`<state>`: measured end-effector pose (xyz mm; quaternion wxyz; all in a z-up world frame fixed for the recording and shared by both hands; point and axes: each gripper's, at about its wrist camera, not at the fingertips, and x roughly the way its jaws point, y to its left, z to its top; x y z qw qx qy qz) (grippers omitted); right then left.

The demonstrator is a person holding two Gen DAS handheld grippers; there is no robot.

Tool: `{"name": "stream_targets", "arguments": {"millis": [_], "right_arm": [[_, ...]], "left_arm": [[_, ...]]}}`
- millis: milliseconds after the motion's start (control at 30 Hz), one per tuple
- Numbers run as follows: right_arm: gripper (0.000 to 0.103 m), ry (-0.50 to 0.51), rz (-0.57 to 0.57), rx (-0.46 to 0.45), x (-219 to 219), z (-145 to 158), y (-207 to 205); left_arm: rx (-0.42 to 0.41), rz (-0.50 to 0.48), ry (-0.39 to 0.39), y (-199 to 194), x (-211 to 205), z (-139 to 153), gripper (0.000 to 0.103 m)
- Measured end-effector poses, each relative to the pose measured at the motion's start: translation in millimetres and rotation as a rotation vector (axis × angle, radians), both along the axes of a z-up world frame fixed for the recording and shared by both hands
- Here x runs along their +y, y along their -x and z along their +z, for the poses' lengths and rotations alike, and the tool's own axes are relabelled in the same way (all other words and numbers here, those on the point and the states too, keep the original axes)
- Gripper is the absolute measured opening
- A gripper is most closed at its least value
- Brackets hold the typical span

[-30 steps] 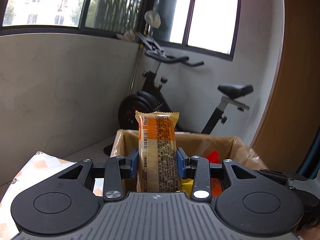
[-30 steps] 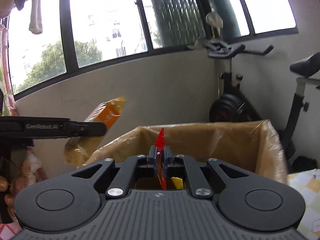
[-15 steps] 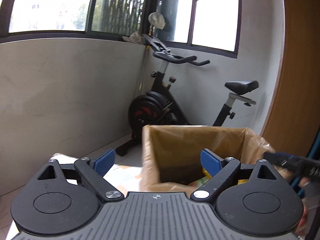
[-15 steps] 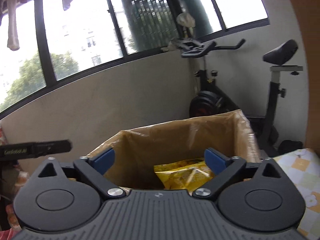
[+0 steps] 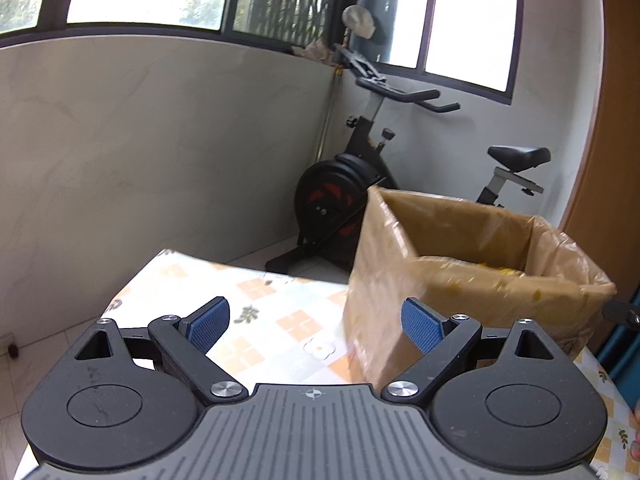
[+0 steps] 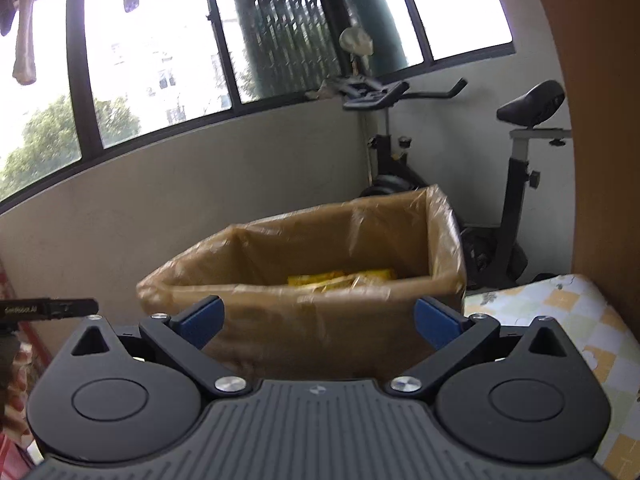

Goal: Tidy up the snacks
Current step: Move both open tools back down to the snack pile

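Note:
A cardboard box (image 5: 384, 280) lined with a brown plastic bag stands on the patterned tablecloth (image 5: 256, 304). My left gripper (image 5: 316, 324) is open and empty, drawn back from the box's left front corner. In the right wrist view the same box (image 6: 320, 320) fills the middle, with yellow snack packets (image 6: 340, 278) lying inside. My right gripper (image 6: 318, 322) is open wide and empty, in front of the box's near wall. The left gripper's tip (image 6: 52, 308) shows at the left edge of that view.
An exercise bike (image 5: 360, 184) stands on the floor behind the table, against a grey wall under windows. A wooden panel (image 5: 616, 160) rises at the right. The table's far left corner (image 5: 168, 256) drops off to the tiled floor.
Both grippers opened and let go of their snacks, the orange bar on the left and the red packet on the right. Both then drew back from the box, and the left swung leftwards.

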<state>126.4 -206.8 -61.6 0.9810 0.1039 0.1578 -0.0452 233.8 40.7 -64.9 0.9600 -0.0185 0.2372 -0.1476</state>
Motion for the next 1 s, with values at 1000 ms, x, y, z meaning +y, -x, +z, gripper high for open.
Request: {"name": "stream_targets", "arguments": {"millis": [1000], "right_arm": [[0.09,-0.147,0.077,0.4,24,-119,-33]], "left_arm": [[0.138,-0.036,-0.006,44,-32,-75,0.092]]}}
